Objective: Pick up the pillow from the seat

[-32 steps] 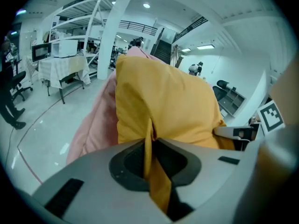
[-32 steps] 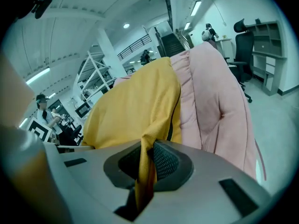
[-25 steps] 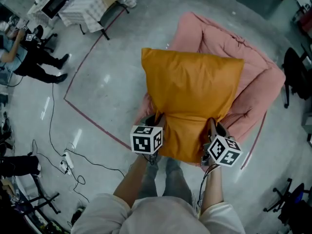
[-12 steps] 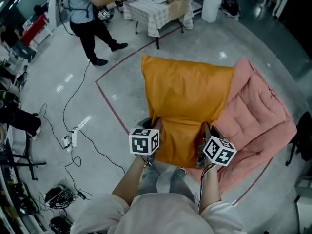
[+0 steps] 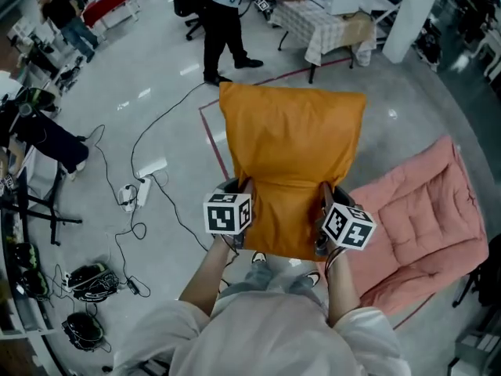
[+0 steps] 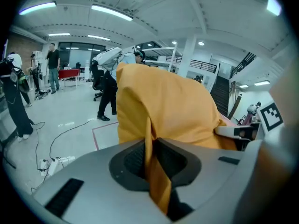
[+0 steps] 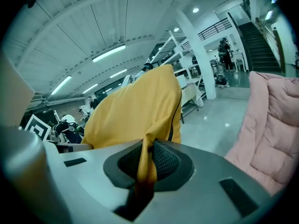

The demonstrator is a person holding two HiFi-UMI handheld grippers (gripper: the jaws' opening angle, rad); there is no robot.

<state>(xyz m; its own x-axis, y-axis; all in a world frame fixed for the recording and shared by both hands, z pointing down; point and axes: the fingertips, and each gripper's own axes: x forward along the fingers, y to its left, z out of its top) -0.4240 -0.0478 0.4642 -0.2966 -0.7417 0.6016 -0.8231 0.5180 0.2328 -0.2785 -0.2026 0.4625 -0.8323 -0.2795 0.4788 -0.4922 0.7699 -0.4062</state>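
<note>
The orange pillow [image 5: 291,155] hangs in the air in front of me, clear of the pink padded seat [image 5: 427,225], which lies to its right on the floor. My left gripper [image 5: 238,188] is shut on the pillow's near left edge, and my right gripper [image 5: 326,193] is shut on its near right edge. In the left gripper view the pillow [image 6: 163,111] fills the middle, with a fold of its cloth pinched between the black pads [image 6: 135,160]. The right gripper view shows the same: the pillow [image 7: 135,111] with a fold clamped between the pads [image 7: 163,161], and the seat [image 7: 275,125] at the right.
A person [image 5: 219,22] stands beyond the pillow by a cloth-covered table [image 5: 337,30]. Cables and a power strip [image 5: 141,190] lie on the floor at the left, with a stand [image 5: 39,210] and gear further left. A white pillar [image 5: 403,14] rises at the back right.
Both grippers have swung the pillow off the seat and to the left; the seat now lies to the pillow's right instead of under it. The view has turned towards the people and tables.
</note>
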